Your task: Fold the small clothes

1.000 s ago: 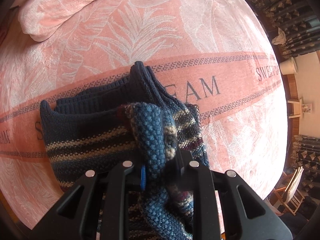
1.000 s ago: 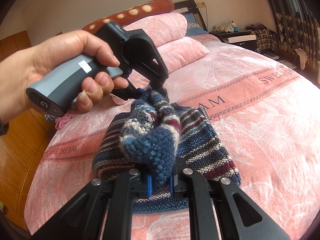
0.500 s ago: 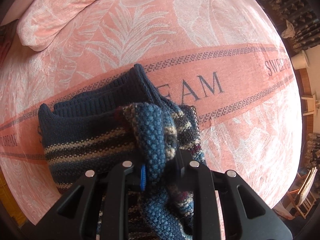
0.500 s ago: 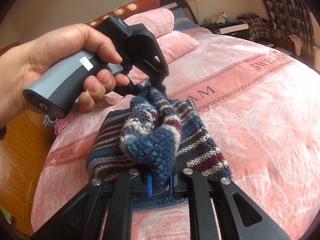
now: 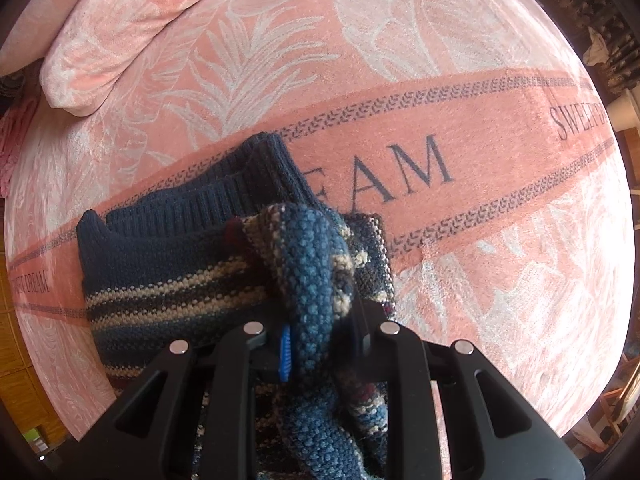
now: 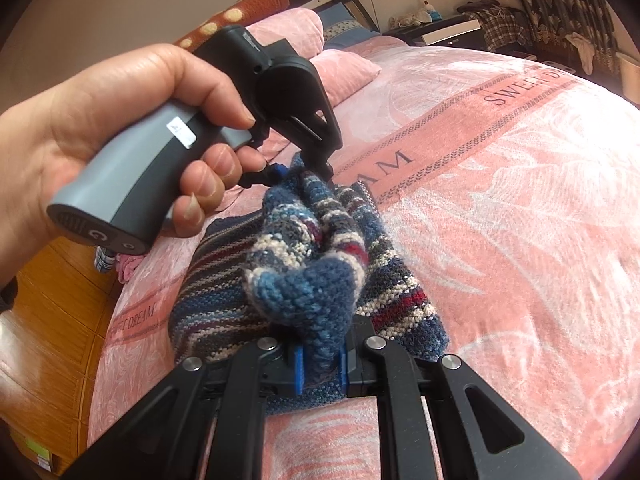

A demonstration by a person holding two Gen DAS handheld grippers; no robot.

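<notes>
Plainly, in the left wrist view the left gripper (image 5: pixel 320 344) has its fingers clamped on a raised fold of the striped sweater (image 5: pixel 168 280), which lies on the pink bed (image 5: pixel 500 220).

From the right wrist, the right gripper (image 6: pixel 320 364) pinches another bunch. Mid-fold, I judge; next, carry both corners across and lay them flat.

A home bedroom. A bed (image 6: pixel 520 200) with pink pillows (image 6: pixel 340 72) fills the frame (nightstand (image 6: pixel 440 32) and curtains (image 6: pixel 560 4) upper right).
</notes>
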